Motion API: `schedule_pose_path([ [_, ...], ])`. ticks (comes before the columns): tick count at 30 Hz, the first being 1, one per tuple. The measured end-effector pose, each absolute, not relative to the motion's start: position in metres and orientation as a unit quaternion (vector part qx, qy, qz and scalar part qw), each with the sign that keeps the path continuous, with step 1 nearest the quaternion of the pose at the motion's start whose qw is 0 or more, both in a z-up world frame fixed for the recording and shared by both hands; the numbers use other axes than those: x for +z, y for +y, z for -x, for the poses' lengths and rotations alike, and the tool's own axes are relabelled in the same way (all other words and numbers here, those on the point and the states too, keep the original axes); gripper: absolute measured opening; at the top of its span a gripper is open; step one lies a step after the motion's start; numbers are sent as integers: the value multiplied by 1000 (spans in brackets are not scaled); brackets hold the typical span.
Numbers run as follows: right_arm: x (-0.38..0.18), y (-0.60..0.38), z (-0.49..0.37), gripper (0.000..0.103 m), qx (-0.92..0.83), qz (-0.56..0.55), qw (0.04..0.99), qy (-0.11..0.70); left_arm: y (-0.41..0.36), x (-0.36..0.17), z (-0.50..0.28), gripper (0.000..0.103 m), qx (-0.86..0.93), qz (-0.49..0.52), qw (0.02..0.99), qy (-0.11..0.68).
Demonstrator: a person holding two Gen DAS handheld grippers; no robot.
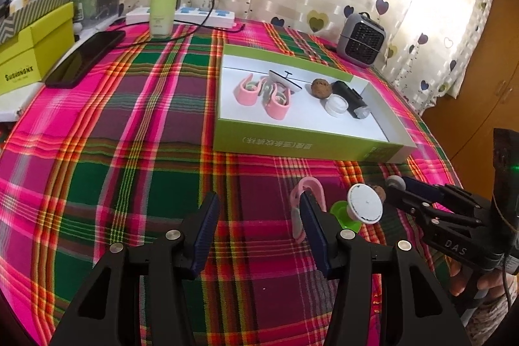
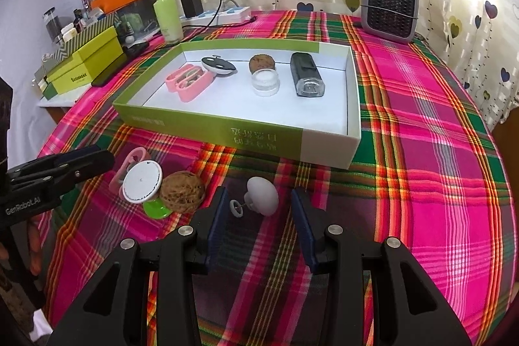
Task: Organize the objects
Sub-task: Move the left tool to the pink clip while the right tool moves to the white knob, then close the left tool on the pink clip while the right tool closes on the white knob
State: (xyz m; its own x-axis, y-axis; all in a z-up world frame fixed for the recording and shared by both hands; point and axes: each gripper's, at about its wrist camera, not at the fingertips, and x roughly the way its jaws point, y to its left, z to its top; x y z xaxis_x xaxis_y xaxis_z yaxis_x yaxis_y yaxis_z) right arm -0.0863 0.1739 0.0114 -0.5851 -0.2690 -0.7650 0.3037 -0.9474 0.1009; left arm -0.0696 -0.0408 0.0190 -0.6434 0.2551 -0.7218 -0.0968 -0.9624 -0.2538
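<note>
Plaid cloth: pink, green and red over the tabletop (image 2: 421,151), carrying everything in view.
Box: green-sided tray (image 2: 211,127) with white floor, set mid-tabletop.
Inside box: pink clips (image 2: 188,81), black-and-white disc (image 2: 217,65), walnut (image 2: 262,63), clear jar (image 2: 265,83), black flashlight (image 2: 306,75).
Loose items: white mushroom-shaped piece (image 2: 262,195) with a small ring, second walnut (image 2: 183,191), white round disc (image 2: 142,182) on a green base (image 2: 155,209), pink clip (image 2: 129,167), all near the box's front wall.
Right tongs (image 2: 256,229): spread wide, empty, mushroom piece lying between the tips, untouched.
Left tongs (image 1: 256,229): spread wide, empty, right tip just beside the pink clip.
Background: green bottle (image 2: 167,15), power strip (image 2: 217,15), grey heater (image 2: 389,8).
</note>
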Motion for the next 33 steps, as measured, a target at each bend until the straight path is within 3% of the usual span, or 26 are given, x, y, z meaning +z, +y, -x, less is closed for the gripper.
schedule_pose_path([
  [16,10,172,91,41,-889,-428,157,33,-21,22,61,51,898,411,143,-69],
  [21,11,172,91,33,-890,-426,161,31,-17,17,63,51,896,419,140,-53],
  [33,11,171,92,33,-890,-425,163,32,-15,12,76,51,897,422,124,-37],
])
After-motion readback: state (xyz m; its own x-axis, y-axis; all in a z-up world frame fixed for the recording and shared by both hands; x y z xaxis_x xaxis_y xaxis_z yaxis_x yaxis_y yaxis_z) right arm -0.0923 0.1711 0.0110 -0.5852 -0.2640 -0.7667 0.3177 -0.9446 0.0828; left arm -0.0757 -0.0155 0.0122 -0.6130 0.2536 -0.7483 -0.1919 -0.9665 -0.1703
